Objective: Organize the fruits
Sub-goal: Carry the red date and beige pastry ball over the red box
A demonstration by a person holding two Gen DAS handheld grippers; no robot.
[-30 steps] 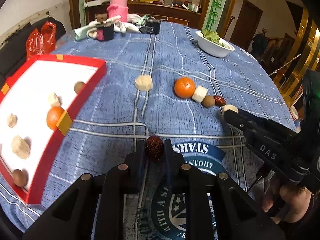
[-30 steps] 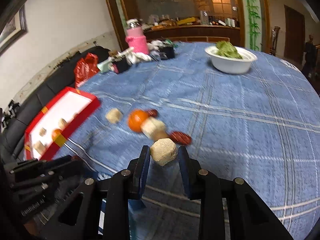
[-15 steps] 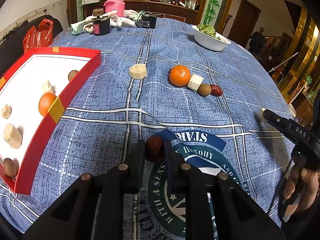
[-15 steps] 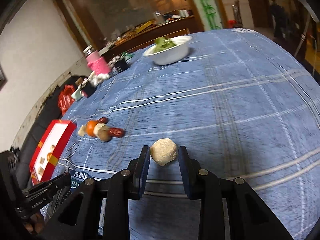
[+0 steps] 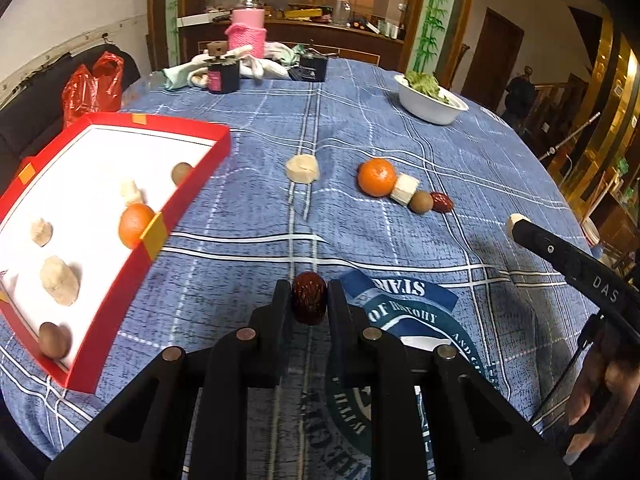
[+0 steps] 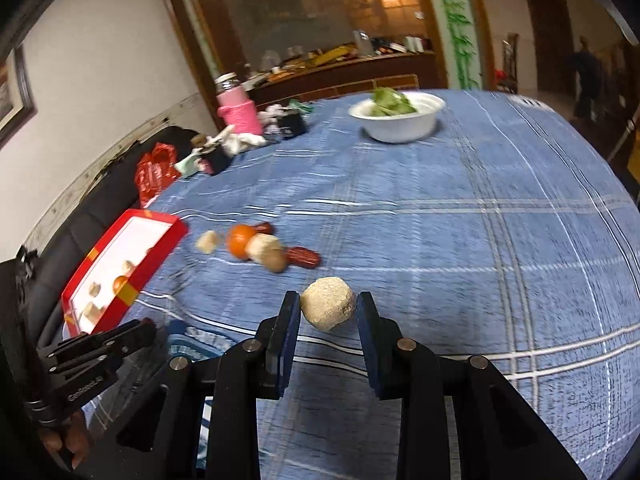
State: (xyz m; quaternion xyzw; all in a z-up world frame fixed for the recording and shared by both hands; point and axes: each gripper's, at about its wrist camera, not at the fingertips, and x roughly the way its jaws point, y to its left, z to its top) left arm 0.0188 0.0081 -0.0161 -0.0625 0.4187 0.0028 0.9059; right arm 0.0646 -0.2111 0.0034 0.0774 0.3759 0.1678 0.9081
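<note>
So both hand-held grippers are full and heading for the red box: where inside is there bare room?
The red box has bare white floor along its far wall. Its near half is crowded: orange, pale chunks, brown ball.

A blue checked cloth covers the tabletop (image 5: 460, 152). A red tray (image 5: 188, 196) with a white floor sits at the left edge. Mid-tabletop lie a pale chunk (image 5: 302, 168) and, apart from it, a touching row: orange (image 5: 376, 176), pale cube (image 5: 404, 189), brown ball (image 5: 421, 201), red date (image 5: 441, 202). A white bowl (image 5: 428, 106) of greens, a pink jar (image 5: 246, 32) and crumpled cloths (image 5: 256, 66) stand along the far edge.
</note>
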